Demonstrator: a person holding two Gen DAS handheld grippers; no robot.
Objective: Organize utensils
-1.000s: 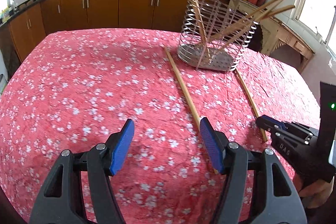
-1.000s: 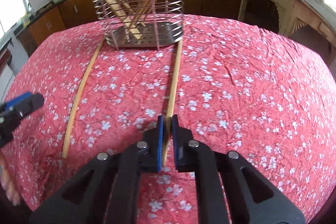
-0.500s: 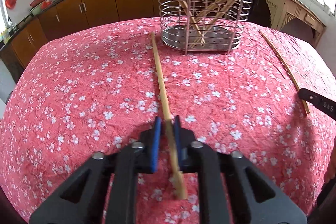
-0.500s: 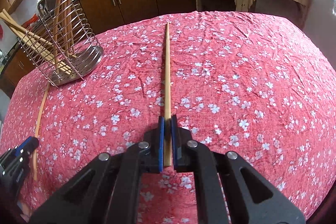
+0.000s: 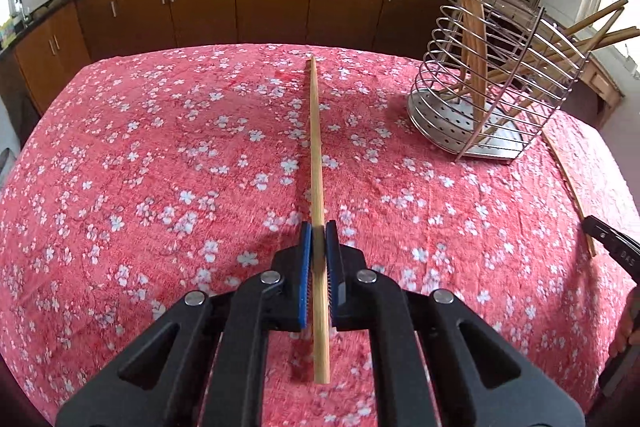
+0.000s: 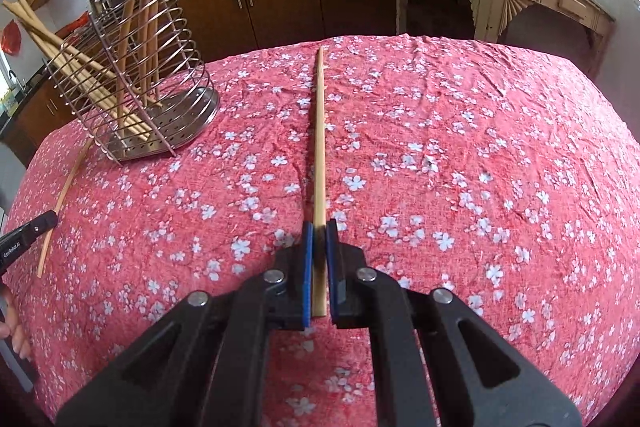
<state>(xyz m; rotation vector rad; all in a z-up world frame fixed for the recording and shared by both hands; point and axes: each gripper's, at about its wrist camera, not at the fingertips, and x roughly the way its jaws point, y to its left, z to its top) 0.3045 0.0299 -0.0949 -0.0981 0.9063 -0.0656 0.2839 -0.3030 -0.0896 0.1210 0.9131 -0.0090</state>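
Now both tongs, left tongs [image 5: 319, 231] and right tongs [image 6: 319, 229], each clamp a chopstick; next, lift toward the wire holder [image 6: 136, 83], upper left.

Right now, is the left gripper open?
No, the left gripper is shut on a chopstick, its blue pads pressing both sides.

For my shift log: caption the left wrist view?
Left hand-held gripper clamps a wooden chopstick above the floral tablecloth, wire holder at right.
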